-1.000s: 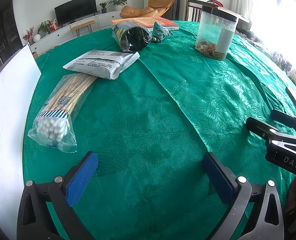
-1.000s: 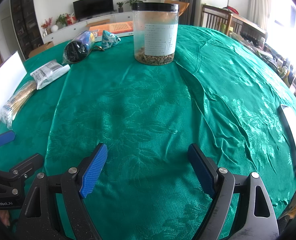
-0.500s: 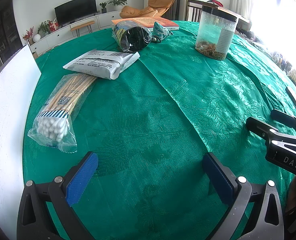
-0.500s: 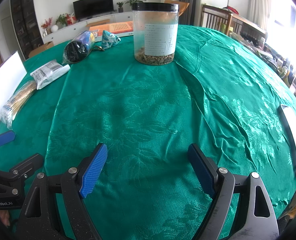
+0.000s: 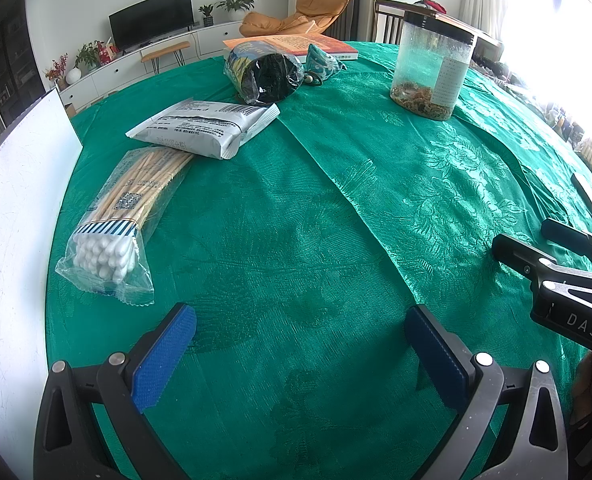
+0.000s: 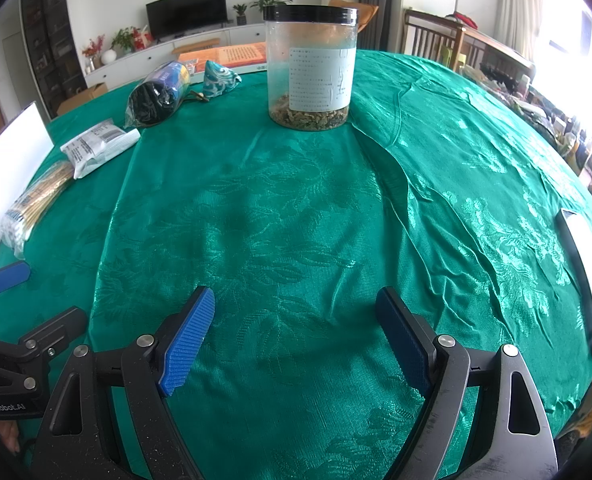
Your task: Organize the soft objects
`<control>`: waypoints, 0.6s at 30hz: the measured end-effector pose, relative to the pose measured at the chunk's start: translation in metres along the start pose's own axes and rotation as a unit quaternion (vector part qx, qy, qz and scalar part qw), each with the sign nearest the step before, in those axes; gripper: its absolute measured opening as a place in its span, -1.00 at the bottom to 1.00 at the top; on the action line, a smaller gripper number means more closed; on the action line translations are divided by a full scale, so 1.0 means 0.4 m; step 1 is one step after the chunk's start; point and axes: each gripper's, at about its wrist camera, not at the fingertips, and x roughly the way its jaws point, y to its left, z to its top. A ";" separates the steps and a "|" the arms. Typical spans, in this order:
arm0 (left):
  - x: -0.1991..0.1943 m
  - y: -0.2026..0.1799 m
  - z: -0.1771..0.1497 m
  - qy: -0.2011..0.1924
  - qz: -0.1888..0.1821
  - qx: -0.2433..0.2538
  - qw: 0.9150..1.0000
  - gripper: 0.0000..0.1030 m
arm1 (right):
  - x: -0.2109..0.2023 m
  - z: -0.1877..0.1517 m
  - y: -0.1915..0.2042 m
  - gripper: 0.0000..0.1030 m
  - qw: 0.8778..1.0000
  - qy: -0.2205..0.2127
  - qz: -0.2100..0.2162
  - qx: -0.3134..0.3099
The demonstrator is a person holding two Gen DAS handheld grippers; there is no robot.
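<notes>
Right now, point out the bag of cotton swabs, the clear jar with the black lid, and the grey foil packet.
Bag of cotton swabs (image 5: 107, 254), left wrist view, on the white cotton tips.
Clear jar with black lid (image 6: 311, 68), right wrist view, on its paper label.
Grey foil packet (image 5: 203, 128), left wrist view, on its printed face.

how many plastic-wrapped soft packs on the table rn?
3, in a row along the left side: clear bag of cotton swabs nearest, grey-white flat foil pouch overlapping its far end, clear-wrapped dark roll farthest. Small teal patterned cloth pouch not counted. None seem hidden.

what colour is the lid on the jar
Black. The jar's lid shows best in the right wrist view.
</notes>
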 end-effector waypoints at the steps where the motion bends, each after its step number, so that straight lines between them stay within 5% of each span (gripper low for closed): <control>1: 0.000 0.000 0.000 0.000 0.000 0.000 1.000 1.00 | 0.000 0.000 0.000 0.65 1.000 0.000 0.000 0.000; 12: -0.003 0.002 -0.003 0.004 0.006 -0.004 1.000 1.00 | -0.001 0.000 0.000 0.65 1.000 0.000 0.000 0.000; 18: -0.075 0.067 0.054 -0.021 0.003 -0.061 0.998 1.00 | -0.001 0.000 0.000 0.65 1.000 0.000 0.000 0.000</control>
